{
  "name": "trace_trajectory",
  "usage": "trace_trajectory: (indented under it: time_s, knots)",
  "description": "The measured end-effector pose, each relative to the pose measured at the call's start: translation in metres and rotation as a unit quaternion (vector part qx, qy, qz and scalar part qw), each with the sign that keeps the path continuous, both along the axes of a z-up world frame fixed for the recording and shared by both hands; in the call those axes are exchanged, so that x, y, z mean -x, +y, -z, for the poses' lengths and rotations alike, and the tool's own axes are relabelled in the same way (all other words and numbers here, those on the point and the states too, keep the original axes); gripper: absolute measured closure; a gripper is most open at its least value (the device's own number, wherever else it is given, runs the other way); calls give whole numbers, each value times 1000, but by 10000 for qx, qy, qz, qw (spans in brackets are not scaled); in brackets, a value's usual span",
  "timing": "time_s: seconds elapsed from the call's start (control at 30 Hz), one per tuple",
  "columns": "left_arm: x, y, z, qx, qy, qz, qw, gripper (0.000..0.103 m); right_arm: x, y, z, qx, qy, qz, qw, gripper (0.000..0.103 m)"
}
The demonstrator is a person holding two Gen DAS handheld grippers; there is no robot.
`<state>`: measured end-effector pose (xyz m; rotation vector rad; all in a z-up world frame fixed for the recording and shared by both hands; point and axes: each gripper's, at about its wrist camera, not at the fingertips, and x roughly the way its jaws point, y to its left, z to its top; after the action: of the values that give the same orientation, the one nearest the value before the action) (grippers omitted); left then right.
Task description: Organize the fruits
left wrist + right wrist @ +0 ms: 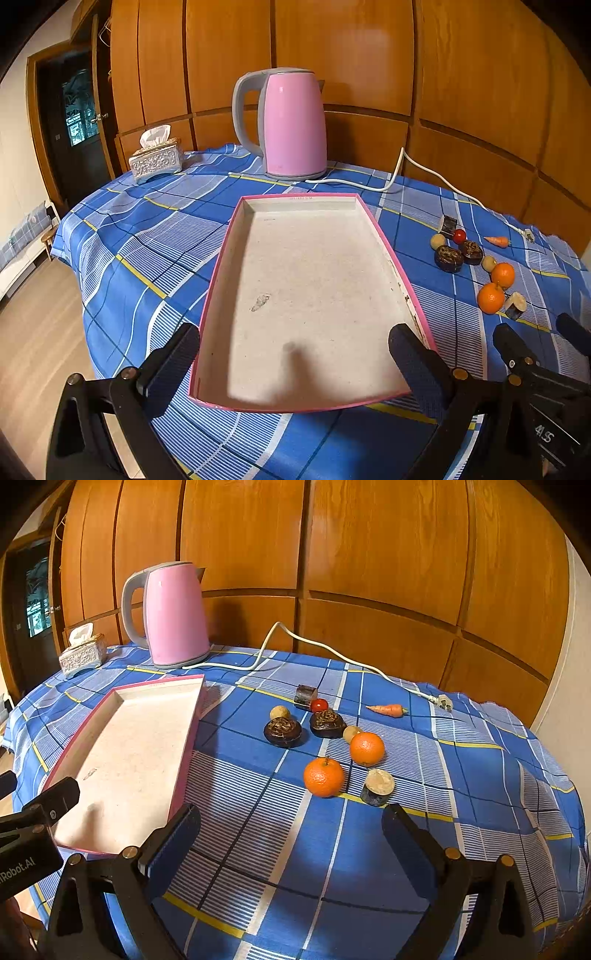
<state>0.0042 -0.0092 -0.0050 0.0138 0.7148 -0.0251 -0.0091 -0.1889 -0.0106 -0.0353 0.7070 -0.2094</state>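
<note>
Two oranges [324, 777], two longans [280, 713], one tomato [319, 704], one carrot [388, 709].

Left wrist view: set low over the near edge of the surface [122, 236], facing the wooden wall; the tray [221, 258] lies close and centred between the jaws, the kettle [291, 122] straight beyond the tray.

Right wrist view: set to the right of the tray [184, 746], same low height, facing the same wall; fruit cluster ahead, the nearest orange [324, 777] close beyond the jaws.

Shared: tray, kettle [177, 616], tissue box [156, 159] left of the kettle, white cord [332, 651], fruit cluster right of the tray.
</note>
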Motion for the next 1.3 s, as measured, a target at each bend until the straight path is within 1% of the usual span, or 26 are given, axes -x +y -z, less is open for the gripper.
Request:
trace_trajectory:
  time_s: [0.5,0.6,0.7,0.73,0.77,0.83,0.87,0.93,0.97,1.03,1.1,1.13,1.2,1.23,1.27,1.3]
  knots:
    - [-2,-3,4,33,66,64,10000,0,2,-10,-1,-23,-61,154,9999,3]
    - [-4,-5,5,32,93,105,9999,0,3,-27,-4,-73,-104,376,9992,3]
    - [-7,-6,7,96,131,203,9997,0,4,-58,-6,-223,-112,817,9963,3]
    - [-8,-6,7,166,132,265,9994,0,4,-73,-5,-258,-103,1054,9940,3]
    - [-9,-5,5,326,127,401,9986,0,4,-91,-2,-304,-80,1347,9904,3]
    - [-11,-2,2,852,100,826,9929,0,6,-123,4,-440,-33,1868,9814,3]
    - [-13,-3,0,1018,107,1007,9896,0,8,-137,7,-452,-12,2129,9760,3]
    - [-18,-14,-5,875,106,1206,9888,0,10,-169,17,-438,139,2706,9616,3]
    - [-20,-19,-9,842,68,1328,9875,0,12,-179,20,-418,173,2764,9600,3]
    - [-27,-27,-16,935,25,1547,9835,0,17,-206,30,-382,248,3245,9448,3]
    - [-40,-38,-22,1071,144,1815,9774,0,20,-226,40,-414,354,3537,9338,3]
    - [-46,-43,-23,1105,220,1891,9755,0,22,-235,45,-483,405,3632,9296,3]
    - [-63,-54,-25,1105,507,2014,9719,0,27,-252,56,-719,495,3795,9211,3]
    - [-70,-58,-24,1130,625,2081,9695,0,29,-254,61,-807,517,3835,9186,2]
    - [-79,-64,-24,1151,728,2140,9673,0,31,-254,61,-784,439,3840,9189,2]
    - [-85,-69,-22,1141,807,2207,9653,1,29,-254,61,-736,469,3817,9202,2]
